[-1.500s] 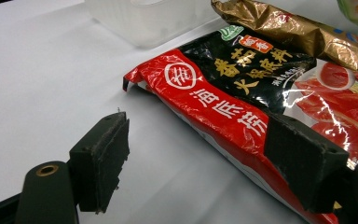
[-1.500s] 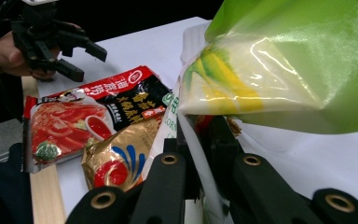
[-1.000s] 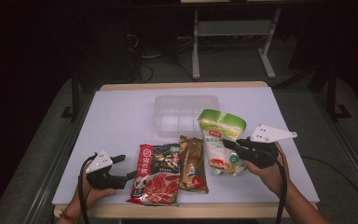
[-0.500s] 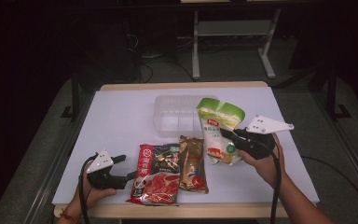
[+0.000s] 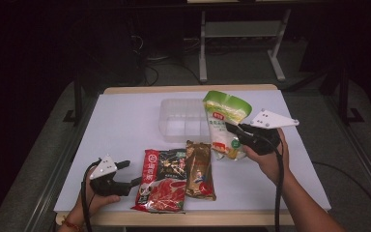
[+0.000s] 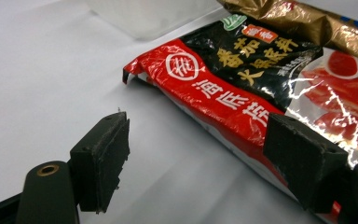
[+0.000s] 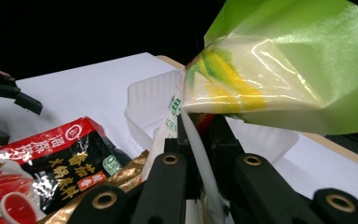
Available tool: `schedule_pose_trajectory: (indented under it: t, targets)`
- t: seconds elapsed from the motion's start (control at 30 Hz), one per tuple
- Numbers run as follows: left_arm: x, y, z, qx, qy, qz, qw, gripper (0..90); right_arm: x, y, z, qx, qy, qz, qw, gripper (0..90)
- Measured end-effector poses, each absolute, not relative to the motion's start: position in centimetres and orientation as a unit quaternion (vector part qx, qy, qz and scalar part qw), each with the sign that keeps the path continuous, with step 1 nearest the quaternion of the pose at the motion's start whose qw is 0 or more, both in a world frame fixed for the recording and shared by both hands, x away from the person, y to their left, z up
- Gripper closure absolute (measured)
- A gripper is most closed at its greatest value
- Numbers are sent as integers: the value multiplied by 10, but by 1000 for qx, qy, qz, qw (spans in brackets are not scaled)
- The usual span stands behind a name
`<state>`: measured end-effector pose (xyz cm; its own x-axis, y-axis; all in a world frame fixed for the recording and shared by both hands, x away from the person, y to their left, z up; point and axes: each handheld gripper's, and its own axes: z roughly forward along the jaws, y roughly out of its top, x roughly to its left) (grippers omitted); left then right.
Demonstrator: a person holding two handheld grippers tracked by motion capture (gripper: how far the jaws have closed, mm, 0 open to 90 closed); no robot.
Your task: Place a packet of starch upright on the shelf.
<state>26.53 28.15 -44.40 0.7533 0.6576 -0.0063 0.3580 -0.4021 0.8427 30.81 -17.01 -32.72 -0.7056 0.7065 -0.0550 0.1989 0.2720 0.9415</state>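
Note:
My right gripper [image 5: 232, 131] is shut on the side edge of a green and white bag [image 5: 223, 121], which hangs tilted above the table beside a clear plastic tray [image 5: 181, 118]. In the right gripper view the bag [image 7: 279, 70] rises from between the closed jaws. A red and black soup-base packet [image 5: 162, 180] and a gold packet [image 5: 199, 169] lie flat near the table's front. My left gripper [image 5: 133, 174] rests open at the front left, its fingertips close to the red packet's left edge. Its pads [image 6: 103, 158] stand apart with the red packet [image 6: 242, 93] just beyond them.
The white table top [image 5: 125, 125] has free room at the left and far right. The clear tray [image 7: 144, 102] sits at the middle back. A metal stand [image 5: 241, 38] and cables are on the dark floor behind the table.
My right gripper has lifted the green and white bag up off the table and carried it a little toward the tray. The left gripper has stayed put.

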Motion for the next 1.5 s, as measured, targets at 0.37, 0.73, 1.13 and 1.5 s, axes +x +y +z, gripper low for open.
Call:
schedule_pose_trajectory:
  t: [0.37, 0.73, 1.13, 1.5]
  targets:
    - [263, 285, -440, 811, 310, 175, 464, 220, 322, -160, -314, 309, 744, 531, 262, 852]
    - [261, 285, -439, 814, 305, 190, 456, 219, 342, -154, -308, 323, 731, 530, 284, 853]
    - [260, 286, -438, 814, 303, 191, 458, 219, 367, -140, -307, 341, 725, 519, 299, 853]
    - [259, 286, -438, 813, 303, 191, 459, 219, 399, -122, -314, 363, 719, 504, 311, 853]
